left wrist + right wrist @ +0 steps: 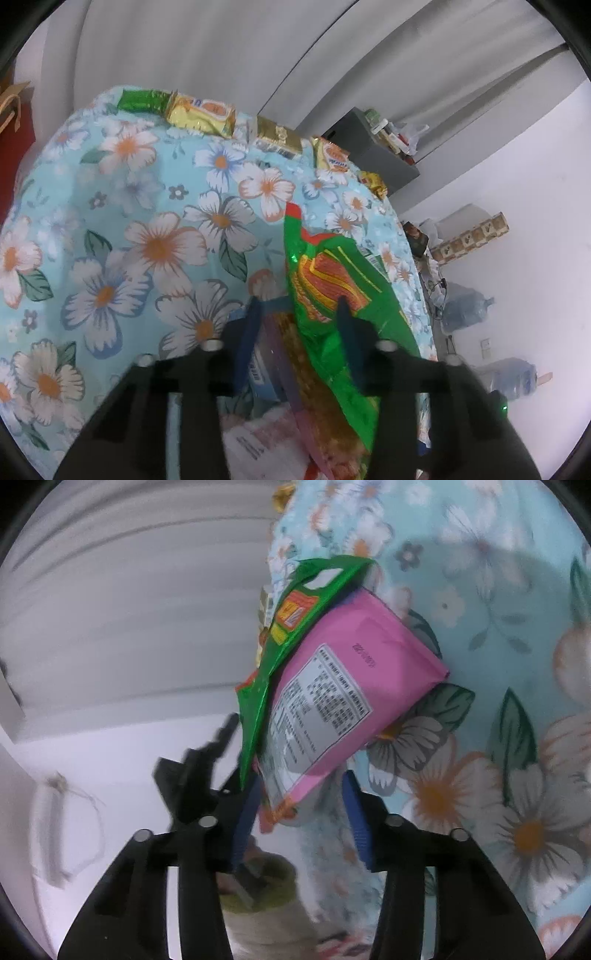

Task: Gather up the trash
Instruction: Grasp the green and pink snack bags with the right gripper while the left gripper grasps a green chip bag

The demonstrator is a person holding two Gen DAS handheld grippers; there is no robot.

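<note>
Where pink packet pokes its lower corner between narrowed jaws of right gripper, long axis up-right from them: pinched or not, cannot tell. Same doubt at left gripper, narrowed over green bag.

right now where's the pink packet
Right wrist view, centre: the pink packet sits between the right gripper's fingers, against the green packet, over the floral cloth.

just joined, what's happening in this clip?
A person with a claw in each hand is clearing snack wrappers off a table with a floral cloth. The left claw has the green wrapper between its fingers; the right claw straddles the pink packet. Whether either grip is firm is unclear. More wrappers line the table's far edge.
</note>
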